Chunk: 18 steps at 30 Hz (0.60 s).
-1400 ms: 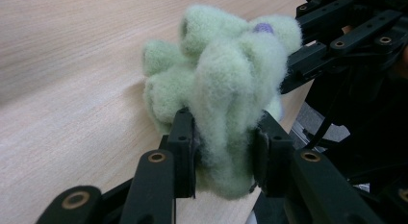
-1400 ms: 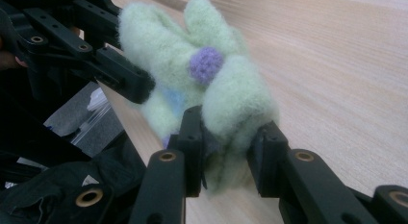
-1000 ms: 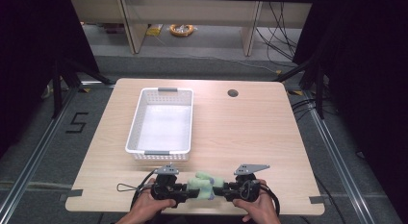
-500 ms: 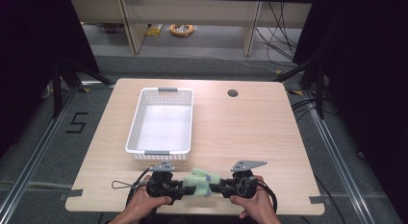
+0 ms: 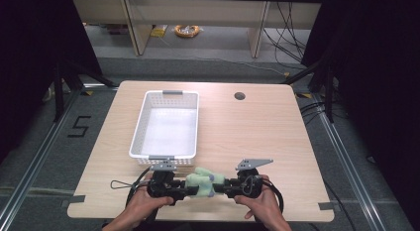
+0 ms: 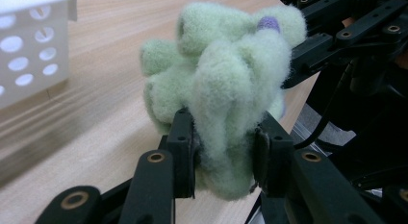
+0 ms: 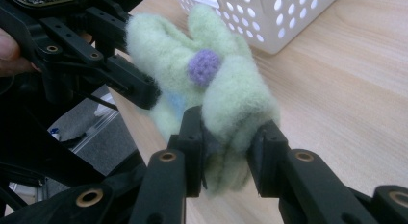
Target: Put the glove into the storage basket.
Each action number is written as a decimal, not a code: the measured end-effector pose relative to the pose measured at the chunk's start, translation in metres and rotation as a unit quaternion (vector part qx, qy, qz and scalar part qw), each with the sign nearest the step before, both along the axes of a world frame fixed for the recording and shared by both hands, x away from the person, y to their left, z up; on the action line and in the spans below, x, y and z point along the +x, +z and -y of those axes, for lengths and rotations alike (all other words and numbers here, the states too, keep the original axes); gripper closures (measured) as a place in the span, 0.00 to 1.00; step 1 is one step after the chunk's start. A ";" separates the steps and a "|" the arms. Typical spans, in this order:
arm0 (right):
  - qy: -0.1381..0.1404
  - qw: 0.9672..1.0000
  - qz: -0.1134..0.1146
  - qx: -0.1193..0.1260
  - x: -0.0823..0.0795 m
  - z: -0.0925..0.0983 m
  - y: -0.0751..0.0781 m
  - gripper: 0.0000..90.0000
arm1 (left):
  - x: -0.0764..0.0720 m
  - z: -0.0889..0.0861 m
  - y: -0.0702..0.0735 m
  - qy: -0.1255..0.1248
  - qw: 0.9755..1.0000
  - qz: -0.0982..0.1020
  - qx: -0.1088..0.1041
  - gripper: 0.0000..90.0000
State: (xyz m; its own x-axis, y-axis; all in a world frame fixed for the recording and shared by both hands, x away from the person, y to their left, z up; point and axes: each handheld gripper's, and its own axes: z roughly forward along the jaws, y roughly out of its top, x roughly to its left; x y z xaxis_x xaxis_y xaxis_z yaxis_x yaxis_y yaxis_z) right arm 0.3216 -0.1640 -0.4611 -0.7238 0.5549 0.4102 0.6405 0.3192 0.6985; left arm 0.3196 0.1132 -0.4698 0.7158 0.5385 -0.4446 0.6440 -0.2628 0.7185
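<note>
Dim lab corner, one lit table

Light wood table [image 5: 257, 137] with a cable hole [image 5: 239, 96], grey floor [image 5: 208, 47], a taped "5" [image 5: 79, 127], black curtains [image 5: 376, 67] both sides, wooden shelving [image 5: 193, 8] and loose cables [image 5: 285, 23] behind.

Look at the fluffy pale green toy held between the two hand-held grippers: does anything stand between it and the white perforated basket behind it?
Nothing visible does. The fluffy pale green toy is clamped by the left hand-held gripper and the right hand-held gripper, just in front of the white perforated plastic basket. Only bare wooden table separates them.
</note>
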 end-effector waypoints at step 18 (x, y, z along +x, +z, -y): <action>0.012 1.000 0.017 0.008 0.017 -0.010 0.039 0.78 | 0.012 -0.011 0.039 0.009 1.000 0.019 0.002 0.72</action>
